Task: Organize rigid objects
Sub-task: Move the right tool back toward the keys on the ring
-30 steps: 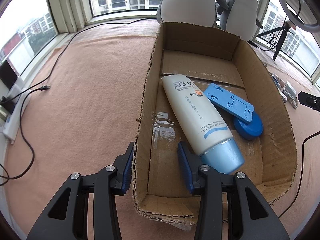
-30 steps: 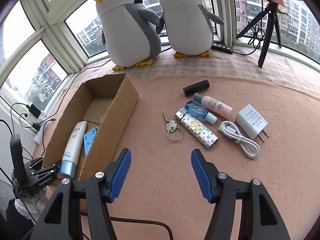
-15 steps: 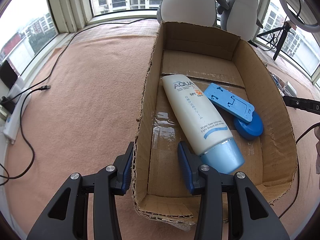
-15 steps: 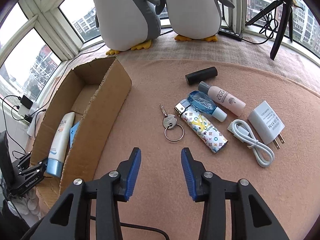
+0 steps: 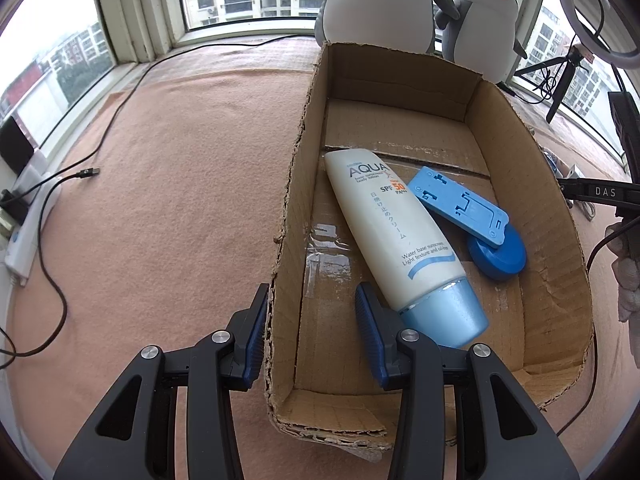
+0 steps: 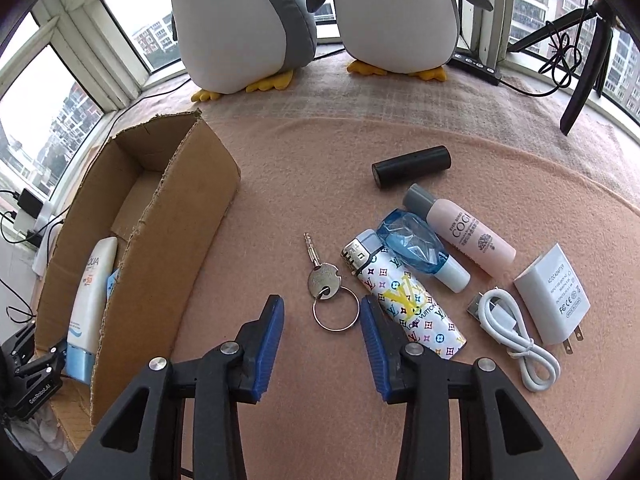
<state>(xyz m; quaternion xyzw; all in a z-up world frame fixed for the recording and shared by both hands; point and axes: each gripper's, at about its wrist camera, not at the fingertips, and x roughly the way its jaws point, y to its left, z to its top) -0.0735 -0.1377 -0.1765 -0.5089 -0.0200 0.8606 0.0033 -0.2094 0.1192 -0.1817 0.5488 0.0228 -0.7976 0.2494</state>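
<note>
An open cardboard box [image 5: 520, 184] holds a white sunscreen tube [image 5: 384, 224] and a blue phone stand [image 5: 464, 208]. My left gripper [image 5: 312, 336] is open and straddles the box's near left wall, one finger outside and one inside by the tube's blue cap. On the pink cloth, a key on a ring [image 6: 326, 288] lies just ahead of my open right gripper [image 6: 322, 344], between its fingertips. To the right lie a patterned lighter [image 6: 400, 296], a blue bottle [image 6: 420, 252], a pink bottle [image 6: 468, 236], a black cylinder [image 6: 412, 166], a white charger [image 6: 554, 296] and a white cable [image 6: 512, 332].
Two plush penguins [image 6: 248, 20] stand at the back by the windows. A black tripod [image 6: 580, 88] is at the back right. Loose cables and a power strip [image 5: 24, 232] lie left of the box [image 6: 160, 240]. A gloved hand [image 5: 628, 272] shows at the right edge.
My right gripper has moved forward and down toward the key, and its jaws have narrowed. The left gripper and the box contents have not moved.
</note>
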